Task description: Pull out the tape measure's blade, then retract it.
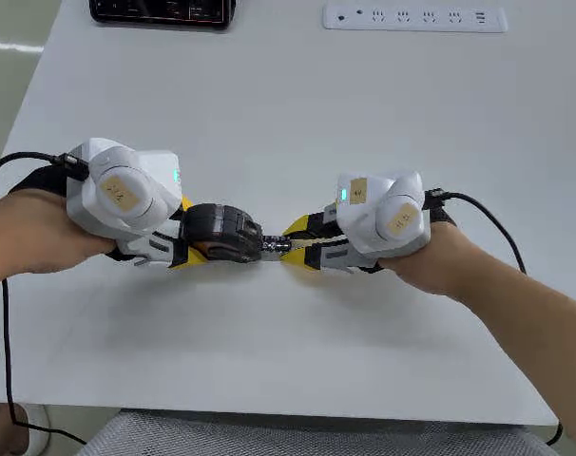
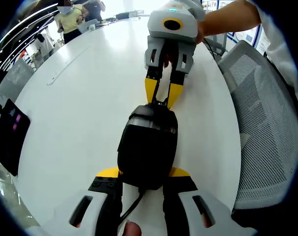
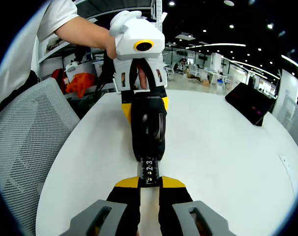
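The white table (image 1: 269,114) carries everything, and the black tape measure (image 1: 221,233) sits near its front edge, lifted between the two grippers. A grey mesh chair (image 2: 267,123) stands on the person's side of the tape measure. Far beyond the tape measure, at the table's back edge, lie a white power strip (image 1: 414,17) and a flat black device (image 1: 163,11).

The left gripper (image 1: 188,236) is at the tape measure's rear. Its yellow-tipped jaws are closed against the two flat sides of the case, as the left gripper view (image 2: 144,172) shows. The right gripper (image 1: 296,242) faces the tape measure's mouth, its jaws drawn narrow and pinching the blade's end (image 3: 150,183).

The blade (image 3: 149,169) is a short stub with printed numbers. It spans the small gap from the tape measure's mouth to the right gripper's tips.
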Tool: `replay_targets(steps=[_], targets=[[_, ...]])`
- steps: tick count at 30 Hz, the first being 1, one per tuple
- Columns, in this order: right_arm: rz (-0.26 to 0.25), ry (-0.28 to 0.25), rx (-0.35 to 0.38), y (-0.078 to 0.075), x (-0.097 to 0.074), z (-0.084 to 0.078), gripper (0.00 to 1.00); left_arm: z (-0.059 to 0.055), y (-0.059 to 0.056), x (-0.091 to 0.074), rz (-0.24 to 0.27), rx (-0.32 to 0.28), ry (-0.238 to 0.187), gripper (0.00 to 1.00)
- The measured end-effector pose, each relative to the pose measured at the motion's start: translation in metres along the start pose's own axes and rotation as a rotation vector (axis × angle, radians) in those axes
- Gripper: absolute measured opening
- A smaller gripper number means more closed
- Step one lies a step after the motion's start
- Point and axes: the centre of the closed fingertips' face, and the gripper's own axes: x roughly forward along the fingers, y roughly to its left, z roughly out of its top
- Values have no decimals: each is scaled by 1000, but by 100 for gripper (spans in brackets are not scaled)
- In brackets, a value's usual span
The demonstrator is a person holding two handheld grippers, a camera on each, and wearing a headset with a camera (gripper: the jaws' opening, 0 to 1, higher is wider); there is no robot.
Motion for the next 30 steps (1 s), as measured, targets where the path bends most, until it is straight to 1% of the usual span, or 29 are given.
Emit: replay_targets(steps=[12,30], targets=[[-10,26,-10,-2,-13,-7,10,0,0,0,4,-5,3,26],[-23,57,3,-3,-31,-22,9,-1,-1,0,4,-3,8,26]])
